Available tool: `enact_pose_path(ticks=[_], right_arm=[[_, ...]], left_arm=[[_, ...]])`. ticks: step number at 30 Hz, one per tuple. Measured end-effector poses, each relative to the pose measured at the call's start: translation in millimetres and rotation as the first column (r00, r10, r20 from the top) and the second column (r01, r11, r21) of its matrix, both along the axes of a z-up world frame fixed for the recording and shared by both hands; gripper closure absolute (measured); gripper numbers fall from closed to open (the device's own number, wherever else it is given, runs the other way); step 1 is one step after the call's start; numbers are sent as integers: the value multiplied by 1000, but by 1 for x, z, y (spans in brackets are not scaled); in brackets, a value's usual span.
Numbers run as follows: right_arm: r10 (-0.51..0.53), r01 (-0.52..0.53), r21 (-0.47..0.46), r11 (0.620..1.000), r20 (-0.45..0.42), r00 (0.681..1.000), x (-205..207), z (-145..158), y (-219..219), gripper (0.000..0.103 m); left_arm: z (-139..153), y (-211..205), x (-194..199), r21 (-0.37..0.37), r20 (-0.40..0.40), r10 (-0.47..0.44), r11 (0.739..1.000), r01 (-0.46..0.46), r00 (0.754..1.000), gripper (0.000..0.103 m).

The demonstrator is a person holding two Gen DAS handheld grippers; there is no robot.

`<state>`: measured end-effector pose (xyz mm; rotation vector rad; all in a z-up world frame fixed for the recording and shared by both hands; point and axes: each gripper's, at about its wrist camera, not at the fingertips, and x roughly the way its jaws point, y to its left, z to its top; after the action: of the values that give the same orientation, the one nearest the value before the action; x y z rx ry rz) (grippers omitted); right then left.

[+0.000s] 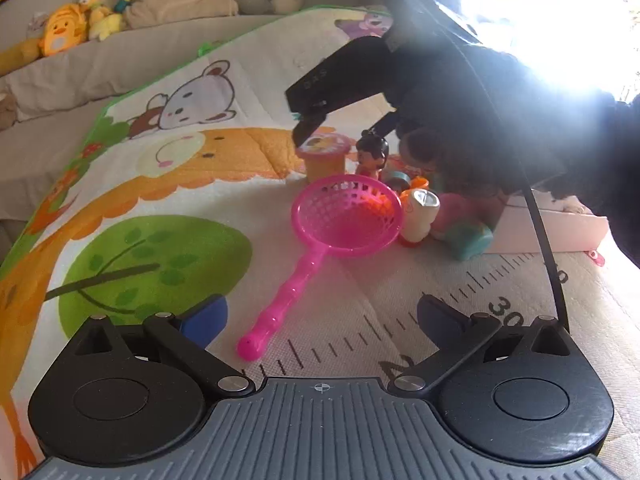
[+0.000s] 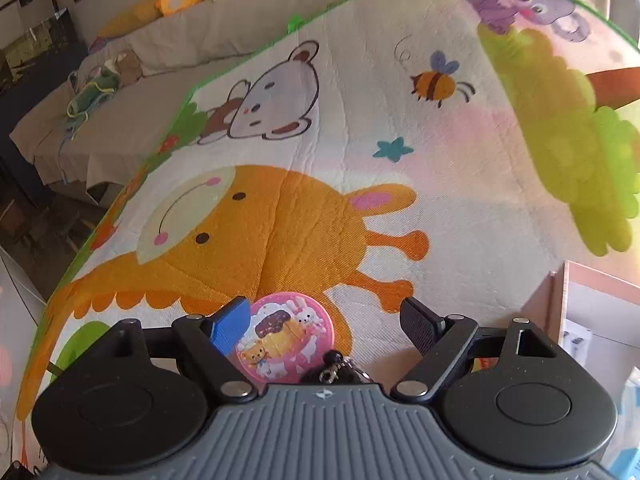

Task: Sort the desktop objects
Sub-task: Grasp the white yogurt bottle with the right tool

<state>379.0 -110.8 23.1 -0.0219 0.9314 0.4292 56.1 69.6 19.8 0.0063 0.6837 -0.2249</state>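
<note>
A pink toy net scoop (image 1: 340,220) lies on the cartoon play mat (image 1: 180,200), handle toward my left gripper (image 1: 320,316), which is open and empty just short of the handle end. Behind the scoop are a yellow cup with a pink picture lid (image 1: 325,154), a dark-haired doll (image 1: 372,156), a white toy bottle (image 1: 418,216) and a teal toy (image 1: 470,242). My right gripper (image 1: 308,120) hovers over the cup. In the right wrist view it (image 2: 328,320) is open, above the pink lid (image 2: 286,338) and the doll's keyring (image 2: 334,366).
A white box (image 1: 552,228) stands at the right behind the toys; its rim shows in the right wrist view (image 2: 600,276). A sofa with plush toys (image 1: 64,32) runs along the back. Strong glare fills the upper right of the left wrist view.
</note>
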Motion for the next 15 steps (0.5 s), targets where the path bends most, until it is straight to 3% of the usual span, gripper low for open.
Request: enact_pose_path(ticks=[1,3,4,7,11,15], right_arm=[[23,-22,8,1000,-21,1000,3,-2,4,20],[89,-88,25,996,-52,995,1,-2,10,32],[125,-123,36,992,-70,990,-3,-2,12,43],[190,-187,39,982,-106,976,-23,-1,14,57],[275,-272,39,962,-135,952,-64,1,5,59],[312,-297,113,948,-146,939,-108,12,-25,58]], left_arm=[[0,0,0,-5,-3,-2,1000,2,1000,0],[-2,2,1,-22,-14,-5,1000,5,1000,0],[-2,2,1,-29,-18,-7,1000,6,1000,0],[-3,4,1,-52,-30,-20,998,18,999,0],[-2,1,-2,-80,-38,-62,995,59,997,0],[-5,-5,-12,-133,-78,-120,985,109,990,0]])
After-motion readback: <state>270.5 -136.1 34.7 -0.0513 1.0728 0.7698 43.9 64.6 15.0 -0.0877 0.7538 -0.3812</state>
